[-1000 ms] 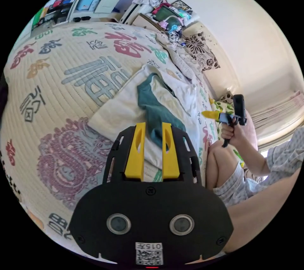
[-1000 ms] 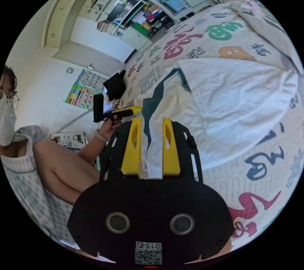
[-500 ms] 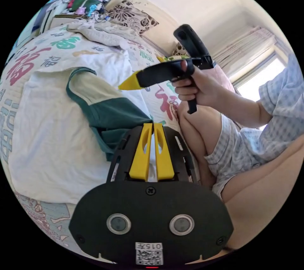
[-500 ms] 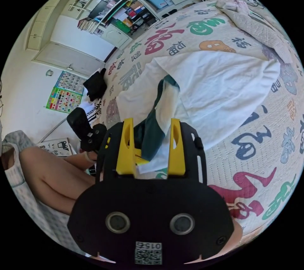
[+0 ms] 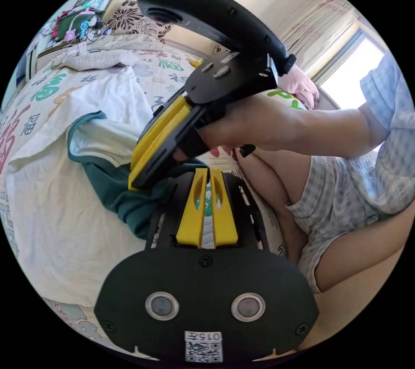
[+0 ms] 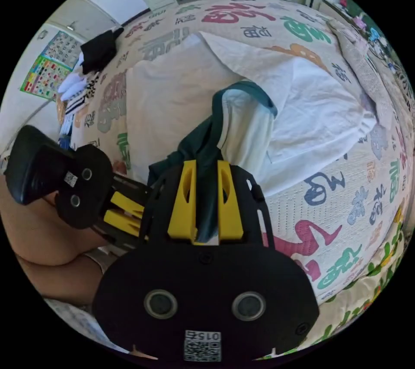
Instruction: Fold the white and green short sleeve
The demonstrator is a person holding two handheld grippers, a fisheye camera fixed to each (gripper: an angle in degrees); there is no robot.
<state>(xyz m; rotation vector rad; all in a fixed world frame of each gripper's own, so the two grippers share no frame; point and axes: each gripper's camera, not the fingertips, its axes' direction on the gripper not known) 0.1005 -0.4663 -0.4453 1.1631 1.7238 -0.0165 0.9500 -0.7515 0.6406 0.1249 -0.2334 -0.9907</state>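
Right tool (image 6: 205, 200) clamped on the shirt (image 6: 242, 127)'s green sleeve to drag it inward for the fold. Left tool (image 5: 206, 202) clenched, holding nothing, parked alongside on the bed (image 6: 346, 213).

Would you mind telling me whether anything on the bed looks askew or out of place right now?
The green sleeve is bunched and twisted, pinched by the right tool, rather than lying flat on the white shirt. Nothing looks spilled or damaged.

Large 福 characters across bedspread (image 6: 302, 200)
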